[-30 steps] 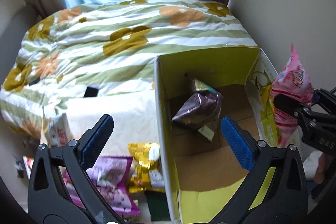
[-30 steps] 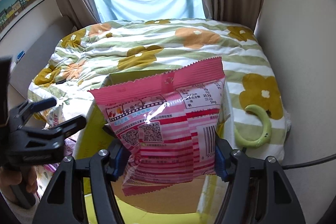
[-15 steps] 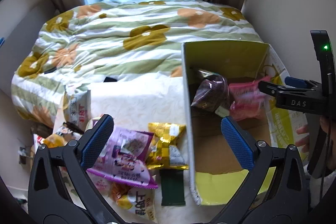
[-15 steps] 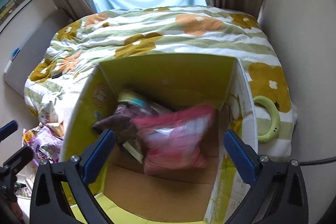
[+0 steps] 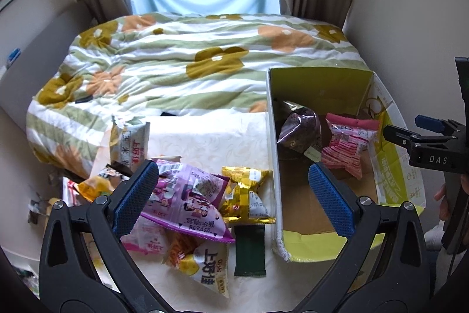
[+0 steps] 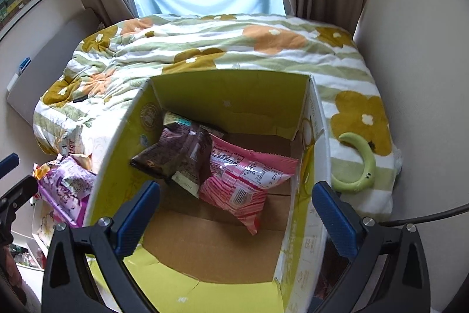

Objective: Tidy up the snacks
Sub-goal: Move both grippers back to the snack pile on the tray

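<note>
An open yellow-green cardboard box (image 5: 319,84) (image 6: 234,96) holds a dark brown snack bag (image 5: 299,131) (image 6: 173,154) and a pink striped snack bag (image 5: 348,143) (image 6: 243,184). My right gripper (image 6: 236,213) is open and empty above the box's near part; it also shows at the right edge of the left wrist view (image 5: 428,134). My left gripper (image 5: 233,200) is open and empty above a pile of loose snacks left of the box: a purple bag (image 5: 190,198), a gold packet (image 5: 246,195), a yellow-white bag (image 5: 205,266) and a dark green bar (image 5: 249,251).
The box and snacks lie on a white patterned surface (image 5: 205,137) in front of a bed with a flowered quilt (image 5: 190,55). A white snack bag (image 5: 132,143) stands at the pile's far left. A green ring (image 6: 360,163) lies on the quilt right of the box. Walls close in on the right.
My right gripper opened and let go of the pink bag, which dropped into the box beside the brown bag. My left gripper moved left, from over the box to over the snack pile.
</note>
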`<state>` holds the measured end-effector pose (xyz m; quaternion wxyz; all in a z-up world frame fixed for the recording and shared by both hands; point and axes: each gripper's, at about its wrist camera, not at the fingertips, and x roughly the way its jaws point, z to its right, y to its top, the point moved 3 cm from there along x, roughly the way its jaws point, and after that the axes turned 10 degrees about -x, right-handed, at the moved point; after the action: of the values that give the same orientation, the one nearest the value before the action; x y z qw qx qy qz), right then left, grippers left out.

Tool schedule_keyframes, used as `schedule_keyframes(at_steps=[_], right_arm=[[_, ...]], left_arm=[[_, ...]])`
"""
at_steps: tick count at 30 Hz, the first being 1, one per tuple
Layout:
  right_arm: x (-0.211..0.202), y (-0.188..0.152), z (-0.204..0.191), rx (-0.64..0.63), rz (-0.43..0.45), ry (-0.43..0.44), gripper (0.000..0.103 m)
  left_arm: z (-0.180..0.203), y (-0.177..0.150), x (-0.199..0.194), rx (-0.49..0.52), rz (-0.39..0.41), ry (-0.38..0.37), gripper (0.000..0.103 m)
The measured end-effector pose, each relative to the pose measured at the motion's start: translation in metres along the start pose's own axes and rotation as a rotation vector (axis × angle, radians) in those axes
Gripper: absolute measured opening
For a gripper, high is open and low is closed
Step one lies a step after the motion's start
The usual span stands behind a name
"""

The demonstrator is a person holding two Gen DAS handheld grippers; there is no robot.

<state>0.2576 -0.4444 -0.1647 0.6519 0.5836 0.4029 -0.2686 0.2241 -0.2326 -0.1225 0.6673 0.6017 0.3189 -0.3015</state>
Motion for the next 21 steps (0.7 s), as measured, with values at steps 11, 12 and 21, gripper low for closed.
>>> schedule_keyframes(at_steps=[11,12,21], right_arm=[[-0.061,0.000,-0.056,-0.034,0.124,0.074,0.103],[-0.066,-0.002,-0.065,-0.036,0.135,0.077,0.103],[-0.086,-0.013,-0.150,-0.012,0.159,0.063,0.103]], left_arm=[[-0.058,0.002,-0.058,-0.016,0.099,0.019,0.102],[-0.065,0.002,-0.061,-0.019,0.103,0.020,0.102],[-0.158,-0.015,-0.071,-0.036,0.057,0.009,0.102]])
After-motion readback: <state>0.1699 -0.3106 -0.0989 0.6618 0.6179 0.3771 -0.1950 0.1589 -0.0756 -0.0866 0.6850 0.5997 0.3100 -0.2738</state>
